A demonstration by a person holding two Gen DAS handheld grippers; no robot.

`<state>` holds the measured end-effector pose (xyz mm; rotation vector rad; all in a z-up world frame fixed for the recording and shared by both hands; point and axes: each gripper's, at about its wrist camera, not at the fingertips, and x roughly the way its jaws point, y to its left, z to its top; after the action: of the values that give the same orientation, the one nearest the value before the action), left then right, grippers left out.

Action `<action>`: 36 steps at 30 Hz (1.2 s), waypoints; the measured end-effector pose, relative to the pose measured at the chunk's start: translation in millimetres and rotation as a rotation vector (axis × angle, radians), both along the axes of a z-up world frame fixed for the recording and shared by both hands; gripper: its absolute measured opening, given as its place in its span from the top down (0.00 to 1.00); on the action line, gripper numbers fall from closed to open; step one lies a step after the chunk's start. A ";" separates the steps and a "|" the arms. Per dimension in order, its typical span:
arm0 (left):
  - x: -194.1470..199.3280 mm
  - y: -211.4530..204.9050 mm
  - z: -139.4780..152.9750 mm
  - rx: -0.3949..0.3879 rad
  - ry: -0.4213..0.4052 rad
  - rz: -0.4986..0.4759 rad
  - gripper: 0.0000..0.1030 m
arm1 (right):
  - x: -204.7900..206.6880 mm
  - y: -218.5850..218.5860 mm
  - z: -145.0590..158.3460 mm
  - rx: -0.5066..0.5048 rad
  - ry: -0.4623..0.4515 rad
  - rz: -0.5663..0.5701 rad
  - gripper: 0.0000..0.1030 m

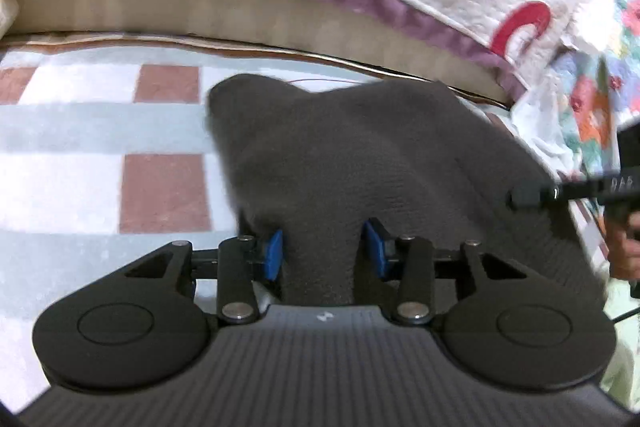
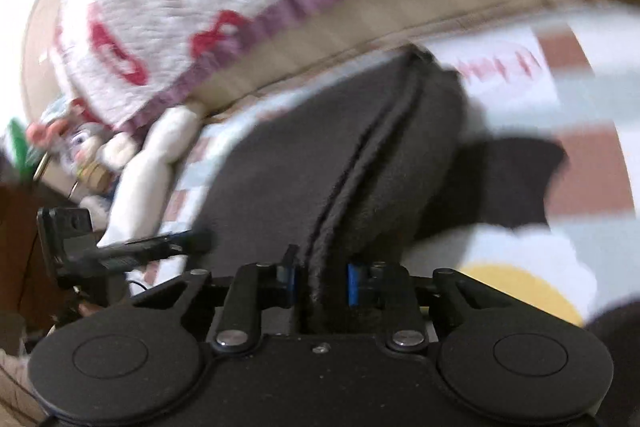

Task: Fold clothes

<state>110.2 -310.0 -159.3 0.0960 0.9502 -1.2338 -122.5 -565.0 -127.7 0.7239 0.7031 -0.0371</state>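
Both the left tongs [image 1: 322, 253] and right tongs [image 2: 320, 281] grip the dark garment [image 1: 360, 155], lifted bunched above the checked bed sheet [image 1: 80, 131] (no neat fold visible), so folding seems barely begun.

Soft, even indoor light; fisheye bending curves the edges, and motion blur smears the right wrist view throughout.

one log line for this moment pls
task: fold clothes | left gripper: shut on dark grey garment | right gripper: shut on garment seam edge | surface: checked bedsheet
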 end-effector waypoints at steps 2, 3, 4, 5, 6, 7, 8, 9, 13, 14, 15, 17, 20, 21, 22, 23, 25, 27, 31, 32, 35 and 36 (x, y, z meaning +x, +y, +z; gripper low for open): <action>18.6 4.7 -10.1 -0.014 0.148 0.035 0.60 | 9.3 9.8 11.4 -0.049 0.000 0.020 0.74; 26.0 6.6 -14.6 -0.019 0.212 0.046 0.60 | 14.9 13.2 13.2 -0.069 0.018 0.028 0.73; 30.7 7.9 -18.5 -0.021 0.263 0.048 0.60 | 19.7 13.2 9.8 -0.087 0.052 0.032 0.69; 35.3 9.2 -22.3 -0.024 0.314 0.051 0.60 | 20.5 8.5 3.8 -0.088 0.081 0.020 0.67; 40.0 10.5 -26.2 -0.026 0.364 0.054 0.59 | 21.2 3.6 -2.3 -0.088 0.111 0.007 0.64; 44.7 11.7 -30.0 -0.028 0.415 0.056 0.59 | 19.3 -3.6 -10.7 -0.067 0.130 -0.016 0.62; 49.3 13.0 -33.9 -0.030 0.466 0.059 0.58 | 15.7 -10.6 -16.4 -0.036 0.127 -0.040 0.61; 50.6 13.6 -36.3 -0.025 0.489 0.058 0.57 | 12.1 -17.7 -22.1 -0.005 0.125 -0.064 0.61; 27.3 2.5 -37.4 0.076 0.287 0.055 0.32 | 5.7 -30.0 -35.7 0.044 0.112 -0.121 0.51; 23.3 -0.1 -40.1 0.072 0.273 0.050 0.32 | 6.8 -30.0 -38.3 0.038 0.115 -0.125 0.48; 22.1 -0.6 -41.3 0.051 0.284 0.049 0.34 | 9.4 -28.8 -43.2 0.043 0.117 -0.137 0.41; 21.5 -2.9 -40.1 0.017 0.300 0.048 0.49 | 14.7 -26.3 -52.8 0.053 0.122 -0.159 0.38; 13.8 1.8 -19.0 -0.026 0.166 0.031 0.64 | 24.0 -17.6 -51.1 0.019 0.063 -0.149 0.63; 8.6 3.3 -9.2 -0.039 0.100 0.022 0.66 | 25.4 -10.2 -41.0 -0.033 0.037 -0.126 0.68; 1.8 4.4 2.5 -0.053 0.020 0.015 0.66 | 26.5 -0.9 -27.4 -0.084 0.008 -0.099 0.70; -2.9 5.2 13.0 -0.070 -0.045 0.016 0.66 | 27.6 8.2 -14.0 -0.133 -0.022 -0.072 0.70; 0.6 8.1 22.5 -0.103 -0.073 0.035 0.66 | 30.8 21.4 7.2 -0.170 -0.066 -0.045 0.71; 19.9 10.7 14.9 -0.106 0.030 0.072 0.66 | 38.4 29.6 19.0 -0.206 -0.074 -0.023 0.71; 49.4 9.2 -19.2 -0.050 0.225 0.114 0.62 | 55.3 13.0 -2.2 -0.202 0.030 -0.061 0.68; 55.0 7.9 -25.0 -0.041 0.261 0.117 0.57 | 57.2 7.1 -8.9 -0.177 0.053 -0.080 0.67; 66.5 3.7 -35.0 -0.025 0.387 0.112 0.46 | 56.4 -4.1 -19.5 -0.156 0.101 -0.103 0.51; 65.1 1.3 -37.6 -0.021 0.392 0.102 0.44 | 55.0 -6.9 -21.6 -0.156 0.114 -0.106 0.50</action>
<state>175.3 -308.7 -196.9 -0.2172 1.2636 -1.1890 -67.4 -571.9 -149.3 0.6118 0.7609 -0.2294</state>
